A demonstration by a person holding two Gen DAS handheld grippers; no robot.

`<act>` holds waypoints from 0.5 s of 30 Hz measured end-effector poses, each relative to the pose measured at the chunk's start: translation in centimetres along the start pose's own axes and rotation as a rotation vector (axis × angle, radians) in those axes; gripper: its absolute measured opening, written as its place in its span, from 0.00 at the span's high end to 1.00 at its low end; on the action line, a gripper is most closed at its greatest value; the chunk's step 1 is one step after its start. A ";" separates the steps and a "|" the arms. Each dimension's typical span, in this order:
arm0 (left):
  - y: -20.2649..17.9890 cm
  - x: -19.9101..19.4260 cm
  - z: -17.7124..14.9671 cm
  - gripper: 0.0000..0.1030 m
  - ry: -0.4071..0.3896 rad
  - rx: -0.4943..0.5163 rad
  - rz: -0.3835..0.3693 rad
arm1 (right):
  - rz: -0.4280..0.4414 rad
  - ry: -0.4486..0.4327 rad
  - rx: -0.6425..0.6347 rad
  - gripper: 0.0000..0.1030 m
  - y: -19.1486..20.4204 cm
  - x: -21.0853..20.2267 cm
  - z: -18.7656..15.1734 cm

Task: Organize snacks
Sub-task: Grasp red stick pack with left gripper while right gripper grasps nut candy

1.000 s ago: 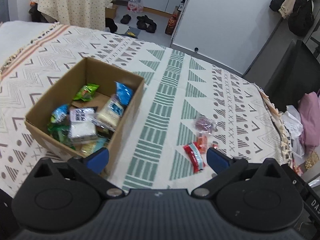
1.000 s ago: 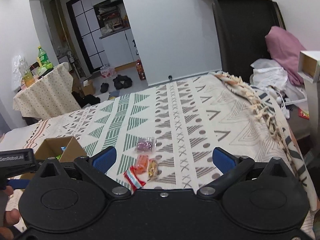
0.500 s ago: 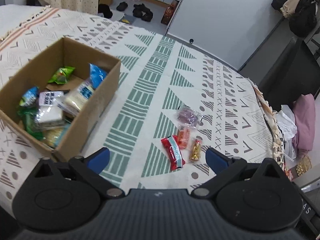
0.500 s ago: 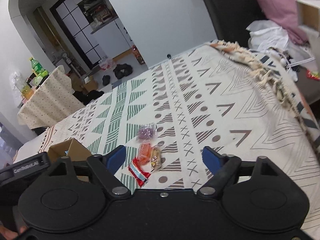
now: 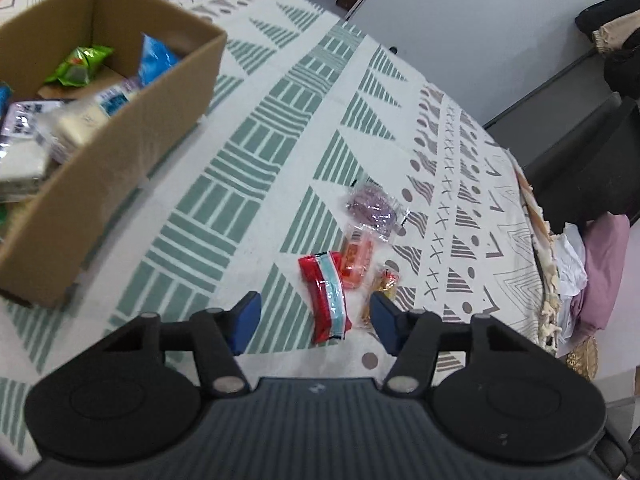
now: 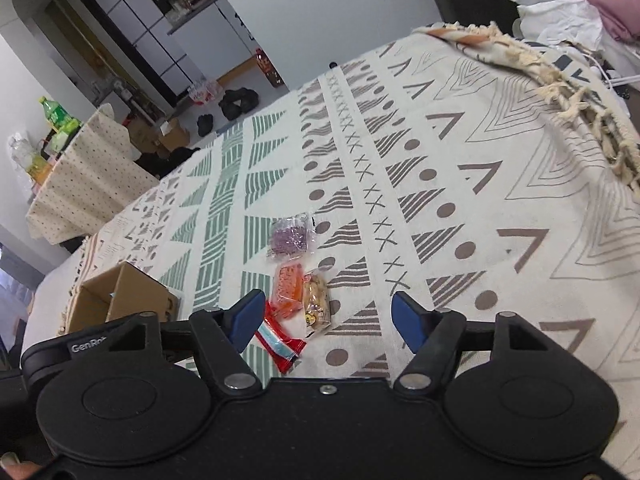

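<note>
Several loose snacks lie on the patterned cloth: a red packet (image 5: pixel 326 296) with a pale blue stripe, an orange packet (image 5: pixel 356 260), a tan packet (image 5: pixel 384 288) and a purple packet (image 5: pixel 372 208). My left gripper (image 5: pixel 316 322) hovers just short of them, its jaws closing, the red packet between the fingers and untouched. My right gripper (image 6: pixel 328 320) is closing too, with the tan packet (image 6: pixel 316 304) and orange packet (image 6: pixel 288 288) between its fingers, not pressed. The red packet (image 6: pixel 280 342) lies by its left finger. A cardboard box (image 5: pixel 120 148) holding several snacks stands at the left.
The cloth's fringed edge (image 6: pixel 580 96) runs along the right, with piled clothes (image 6: pixel 560 12) and a black chair (image 5: pixel 588 160) beyond. A small table with a dotted cloth (image 6: pixel 88 172) and bottles stands far left. Shoes (image 6: pixel 236 100) lie on the floor.
Both grippers have come down and closer to the loose snacks, and both pairs of jaws have narrowed. In the left wrist view the box has slid toward the left edge.
</note>
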State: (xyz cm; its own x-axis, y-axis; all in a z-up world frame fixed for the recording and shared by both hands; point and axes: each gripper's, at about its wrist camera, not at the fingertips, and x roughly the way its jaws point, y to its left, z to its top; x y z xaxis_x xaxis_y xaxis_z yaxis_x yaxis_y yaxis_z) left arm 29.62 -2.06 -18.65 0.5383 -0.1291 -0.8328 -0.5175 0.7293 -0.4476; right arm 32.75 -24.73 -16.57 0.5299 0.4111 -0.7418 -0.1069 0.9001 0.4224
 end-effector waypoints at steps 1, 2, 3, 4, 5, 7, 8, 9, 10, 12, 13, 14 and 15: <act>-0.1 0.4 0.1 0.46 0.007 -0.004 -0.001 | -0.002 0.006 -0.006 0.34 0.1 0.4 0.2; -0.3 0.9 0.3 0.48 0.016 -0.003 -0.008 | 0.001 0.011 -0.011 0.34 0.2 0.8 0.3; -0.5 1.4 0.4 0.52 0.026 0.001 -0.012 | 0.001 0.016 -0.013 0.34 0.2 1.1 0.4; -0.6 1.9 0.5 0.55 0.035 0.002 -0.009 | 0.000 0.023 -0.013 0.34 0.2 1.5 0.5; -0.7 2.4 0.7 0.57 0.044 -0.001 -0.007 | -0.001 0.033 -0.008 0.35 0.2 2.0 0.6; -0.8 3.4 1.1 0.64 0.064 -0.014 -0.004 | -0.006 0.051 0.012 0.37 -0.2 2.8 0.8; -0.9 3.9 1.3 0.66 0.071 -0.016 -0.005 | -0.006 0.053 0.025 0.38 -0.4 3.0 0.9; -1.0 4.3 1.3 0.68 0.078 -0.013 -0.009 | -0.005 0.050 0.039 0.38 -0.7 3.2 1.0; -1.2 4.7 1.4 0.68 0.085 -0.013 -0.009 | -0.009 0.051 0.050 0.38 -1.0 3.4 1.1; -1.2 5.5 1.3 0.68 0.097 -0.030 -0.011 | -0.020 0.065 0.068 0.38 -1.4 4.1 1.2; -1.3 5.9 1.3 0.68 0.101 -0.032 -0.001 | -0.020 0.072 0.075 0.38 -1.6 4.4 1.4; -1.2 6.3 1.2 0.69 0.105 -0.036 0.011 | -0.016 0.075 0.083 0.38 -1.7 4.7 1.5; -1.2 6.6 1.2 0.69 0.107 -0.045 0.012 | -0.012 0.077 0.091 0.38 -1.8 5.0 1.6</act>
State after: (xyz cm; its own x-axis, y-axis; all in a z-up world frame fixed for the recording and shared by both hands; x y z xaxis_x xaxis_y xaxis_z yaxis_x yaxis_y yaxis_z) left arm 34.59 -2.97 -23.23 0.4588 -0.1936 -0.8672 -0.5544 0.7003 -0.4497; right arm 36.99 -24.53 -20.21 0.4643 0.4134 -0.7832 -0.0227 0.8896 0.4561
